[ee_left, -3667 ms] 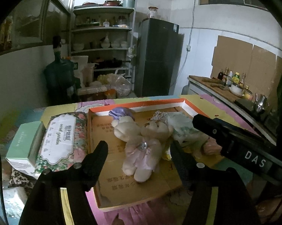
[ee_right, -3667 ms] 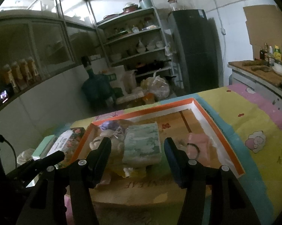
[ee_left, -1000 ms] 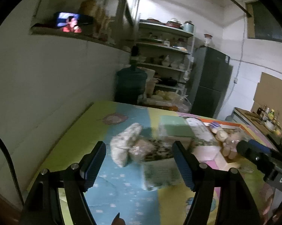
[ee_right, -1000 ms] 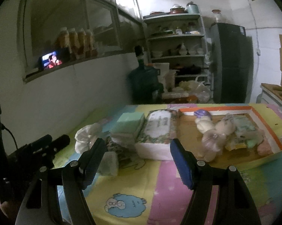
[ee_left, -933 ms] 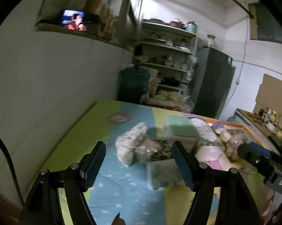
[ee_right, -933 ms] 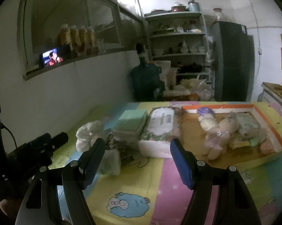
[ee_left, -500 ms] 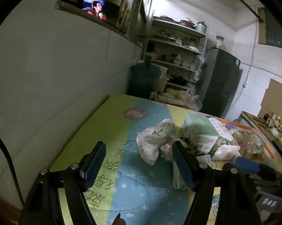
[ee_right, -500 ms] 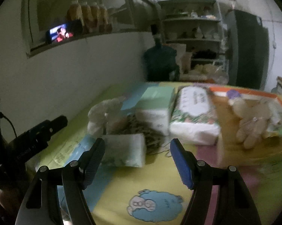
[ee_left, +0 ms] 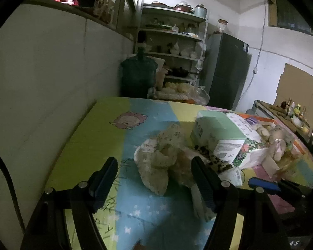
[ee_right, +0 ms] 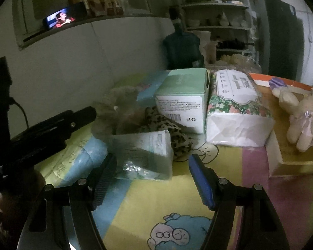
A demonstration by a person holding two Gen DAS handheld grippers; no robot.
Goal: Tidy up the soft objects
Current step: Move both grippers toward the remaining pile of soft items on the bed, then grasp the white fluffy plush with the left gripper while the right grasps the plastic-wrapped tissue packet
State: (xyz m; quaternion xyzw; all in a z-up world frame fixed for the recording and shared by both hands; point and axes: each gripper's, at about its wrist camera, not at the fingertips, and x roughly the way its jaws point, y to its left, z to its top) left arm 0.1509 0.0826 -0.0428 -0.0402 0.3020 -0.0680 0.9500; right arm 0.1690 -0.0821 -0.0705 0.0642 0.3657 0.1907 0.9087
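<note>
Right wrist view: the right tool [ee_right: 152, 168], jaws apart and empty, faces the plastic-wrapped tissue pack [ee_right: 144, 154] lying crosswise just beyond its tips, before the green box [ee_right: 182, 102].

A home kitchen: crockery shelves [ee_left: 173, 31], fridge [ee_left: 227, 70], water jug [ee_left: 138, 77].

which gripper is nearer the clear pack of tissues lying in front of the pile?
Right. The right gripper is open with the pack of tissues just ahead between its fingers. The left gripper faces the crumpled cloth; the pack sits off by its right finger.
</note>
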